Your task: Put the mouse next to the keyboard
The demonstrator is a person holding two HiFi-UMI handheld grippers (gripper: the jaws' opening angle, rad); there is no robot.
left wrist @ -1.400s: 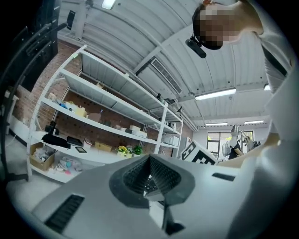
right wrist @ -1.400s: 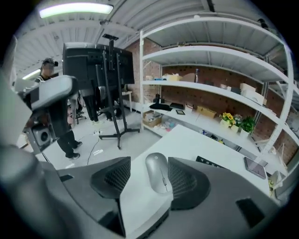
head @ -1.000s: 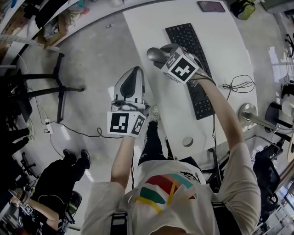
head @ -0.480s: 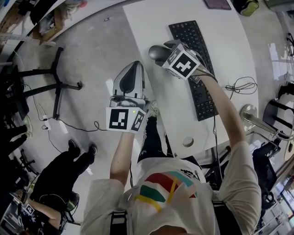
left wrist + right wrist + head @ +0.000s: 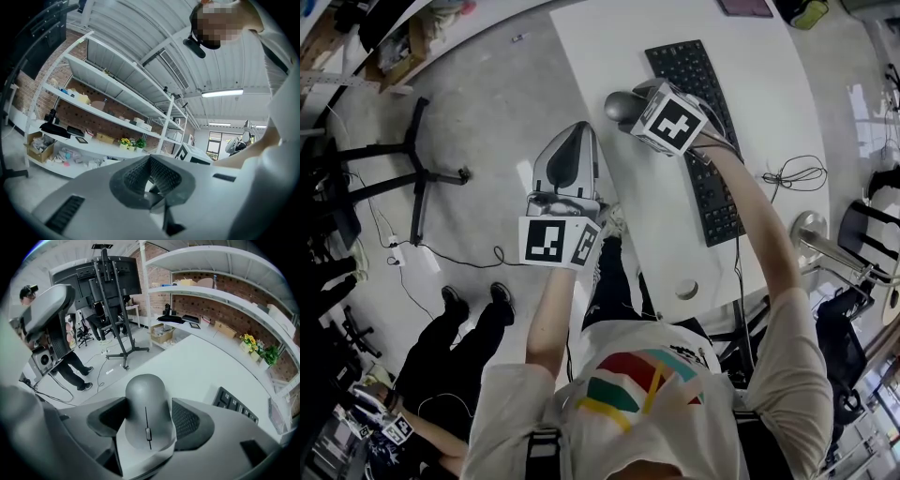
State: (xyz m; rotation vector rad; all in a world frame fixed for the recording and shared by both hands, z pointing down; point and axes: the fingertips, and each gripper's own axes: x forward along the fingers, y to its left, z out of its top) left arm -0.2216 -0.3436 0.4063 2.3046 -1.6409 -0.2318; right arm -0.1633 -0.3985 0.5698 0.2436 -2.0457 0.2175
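Mouse [image 5: 145, 399]: grey, flat on the white table [image 5: 609, 47], between the jaws of the right gripper [image 5: 147, 422]; scroll wheel faces the camera, rounded end points away.
Mouse vs keyboard [image 5: 680, 66]: just beside the keyboard's left long edge, near its far end; a thin strip of bare table shows between them.
Right gripper: jaws spread wide, one on each side of the mouse. A slim gap shows at the right pad; the left pad is close against the mouse, and I can't tell if it touches. No squeeze evident.
Left gripper [image 5: 569, 141]: off the table's left edge, over the floor; jaw tips together, nothing between them.
Table, other: black cable [image 5: 787, 173] coiled right of the keyboard, well apart from the mouse.
Box [image 5: 161, 333]: cardboard, open top, on the floor by the shelves; contents too small to make out.
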